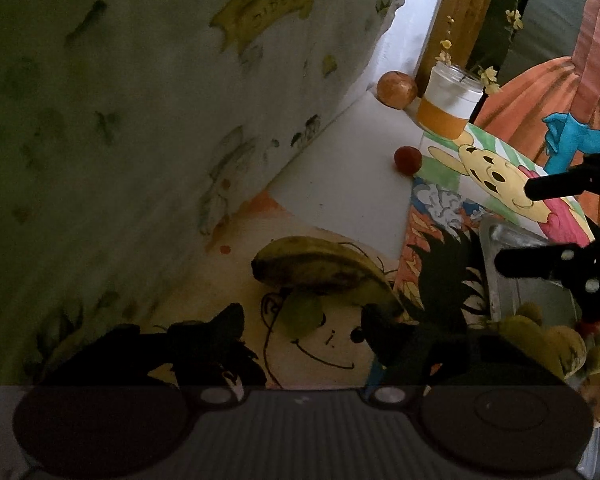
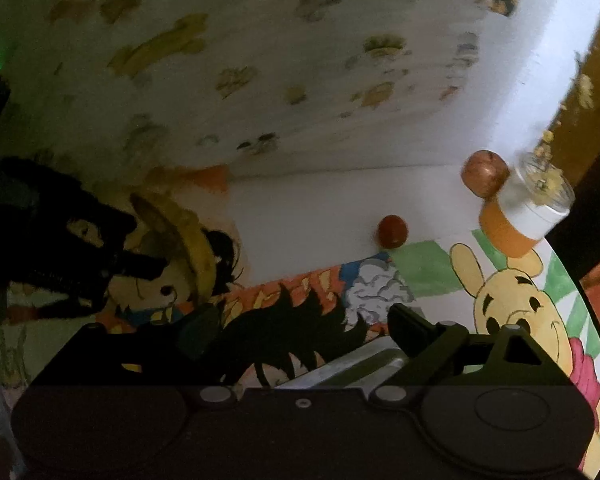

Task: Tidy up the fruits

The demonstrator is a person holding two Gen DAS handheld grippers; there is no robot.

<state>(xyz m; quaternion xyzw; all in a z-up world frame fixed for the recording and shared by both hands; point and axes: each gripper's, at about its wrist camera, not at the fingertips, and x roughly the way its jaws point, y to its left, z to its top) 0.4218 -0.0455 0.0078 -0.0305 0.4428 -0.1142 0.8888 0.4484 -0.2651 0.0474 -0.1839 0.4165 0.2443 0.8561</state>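
My left tongs sit half-open around the ripe, soft, bruise-prone banana, not yet pinching, so grip mid-body gently; right tongs gape empty.

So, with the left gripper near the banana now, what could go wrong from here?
1. The left gripper has the banana ahead of its open fingers, and the banana looks soft and bruised, so a hard squeeze may mash it.
2. The small red fruit lies loose near the table's back; a nudge could roll it.
3. The right gripper hovers over the metal tray close by; the two grippers may collide when the banana comes over.
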